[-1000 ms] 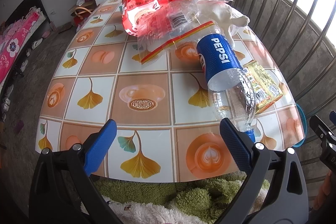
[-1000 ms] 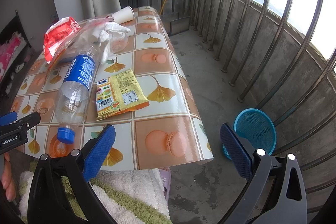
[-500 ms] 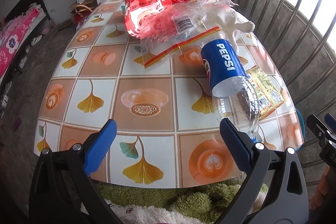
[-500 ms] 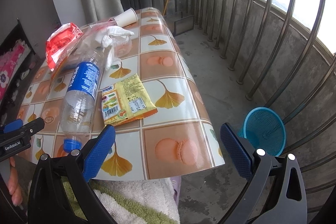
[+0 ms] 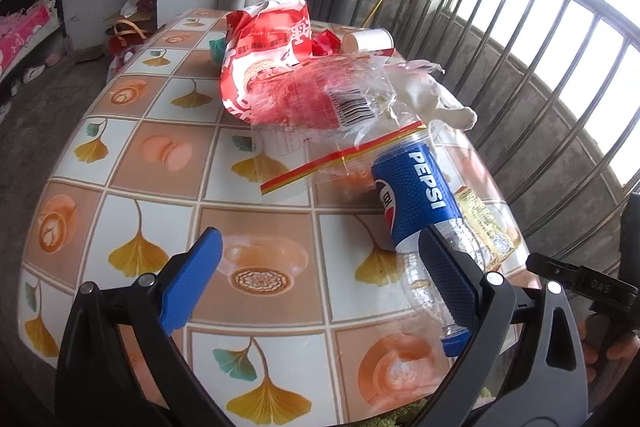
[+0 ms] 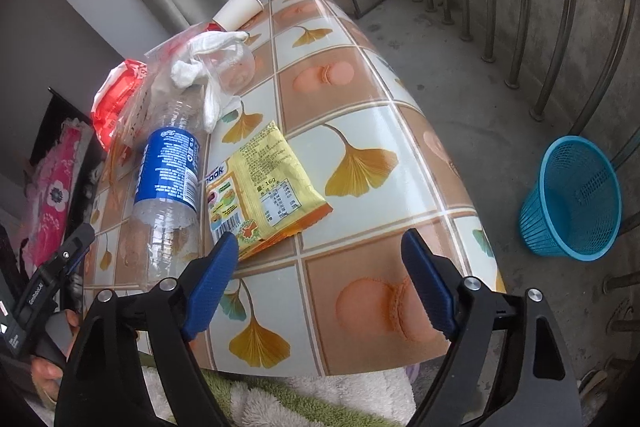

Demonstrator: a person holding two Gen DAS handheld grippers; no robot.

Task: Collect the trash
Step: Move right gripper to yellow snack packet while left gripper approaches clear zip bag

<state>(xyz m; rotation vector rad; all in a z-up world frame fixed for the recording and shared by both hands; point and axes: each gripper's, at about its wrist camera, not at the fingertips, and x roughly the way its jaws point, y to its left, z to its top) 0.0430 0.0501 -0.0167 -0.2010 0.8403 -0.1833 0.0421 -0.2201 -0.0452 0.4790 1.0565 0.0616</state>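
Observation:
Trash lies on a table (image 5: 160, 195) (image 6: 360, 155) with a ginkgo-leaf cover. An empty Pepsi bottle (image 5: 416, 199) (image 6: 170, 183) lies on its side beside a yellow snack packet (image 6: 260, 187) (image 5: 484, 227). Behind them are a clear zip bag (image 5: 332, 131), a red wrapper (image 5: 264, 55) (image 6: 116, 99), a white tissue (image 6: 208, 67) and a paper cup (image 6: 238, 9) (image 5: 366, 41). My left gripper (image 5: 316, 275) is open over the near table edge, its right finger against the bottle's lower end. My right gripper (image 6: 320, 279) has nothing between its jaws, which are closing; its left finger is by the packet's corner.
A blue mesh waste basket (image 6: 572, 199) stands on the concrete floor right of the table, near the metal railing (image 6: 560, 27). A fluffy green and white cloth (image 6: 280, 403) lies below the near table edge. A hand (image 6: 48, 367) holds the left gripper's handle.
Both grippers have moved in over the table toward the trash. The right one tilted down and rolled, and its jaws have narrowed a little. The trash lies as before.

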